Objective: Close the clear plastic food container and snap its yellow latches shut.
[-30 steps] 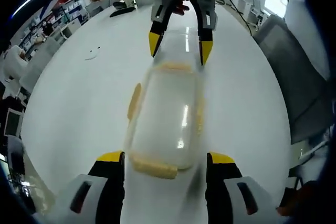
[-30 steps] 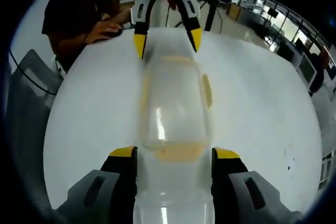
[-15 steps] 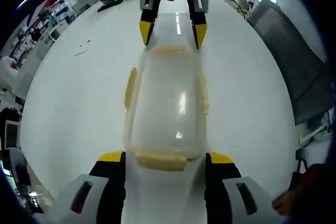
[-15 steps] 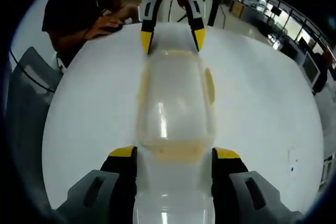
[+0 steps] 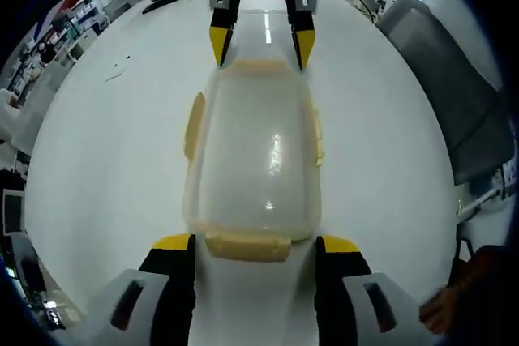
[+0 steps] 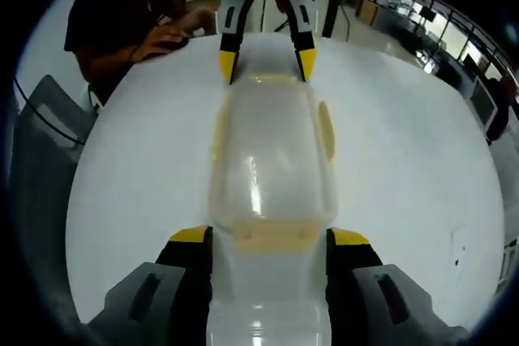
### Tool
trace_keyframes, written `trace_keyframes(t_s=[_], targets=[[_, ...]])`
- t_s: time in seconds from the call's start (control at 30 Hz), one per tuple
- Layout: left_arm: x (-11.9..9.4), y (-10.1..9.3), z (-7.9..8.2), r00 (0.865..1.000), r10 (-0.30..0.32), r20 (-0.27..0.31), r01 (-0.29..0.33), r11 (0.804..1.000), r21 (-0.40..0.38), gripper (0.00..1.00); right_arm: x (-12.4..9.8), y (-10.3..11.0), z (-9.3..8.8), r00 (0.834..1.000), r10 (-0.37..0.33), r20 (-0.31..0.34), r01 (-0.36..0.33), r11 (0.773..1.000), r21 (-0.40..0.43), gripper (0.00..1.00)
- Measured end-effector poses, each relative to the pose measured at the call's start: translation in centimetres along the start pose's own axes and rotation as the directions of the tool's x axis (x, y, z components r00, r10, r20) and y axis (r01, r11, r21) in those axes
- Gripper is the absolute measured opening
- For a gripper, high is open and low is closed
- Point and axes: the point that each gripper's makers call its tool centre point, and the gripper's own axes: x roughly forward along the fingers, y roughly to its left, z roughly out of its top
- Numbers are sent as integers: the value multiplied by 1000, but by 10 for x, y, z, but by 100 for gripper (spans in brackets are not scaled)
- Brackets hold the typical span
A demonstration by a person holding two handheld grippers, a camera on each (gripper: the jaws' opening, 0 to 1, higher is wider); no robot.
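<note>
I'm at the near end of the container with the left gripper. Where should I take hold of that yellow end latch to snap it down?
Take the near end latch along its long outer edge, coming straight in from the left gripper side. It lies flat and wide across the clear container end, between the open jaws, so pressing its middle should seat it evenly. The right gripper brackets the far end.

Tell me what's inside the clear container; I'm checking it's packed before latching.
Through the lid, the clear container on the white table looks empty; glare and the yellow latches hide its edges, so I can't be sure.
</note>
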Motion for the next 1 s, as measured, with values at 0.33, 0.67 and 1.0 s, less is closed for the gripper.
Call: trace_keyframes(t_s=[0.33, 0.67, 1.0], targets=[[2, -2, 0, 1000, -28, 15, 28, 999, -16, 50, 4, 1, -4, 1000, 16, -18, -16, 1000, -13, 50], [3, -1, 1, 999, -41, 24, 41, 999, -18, 49, 5, 1, -6, 1000, 22, -23, -22, 1000, -15, 48], [3, 0, 1, 998, -43, 35, 43, 999, -13, 46, 5, 2, -6, 1000, 21, -22, -21, 1000, 2, 44]])
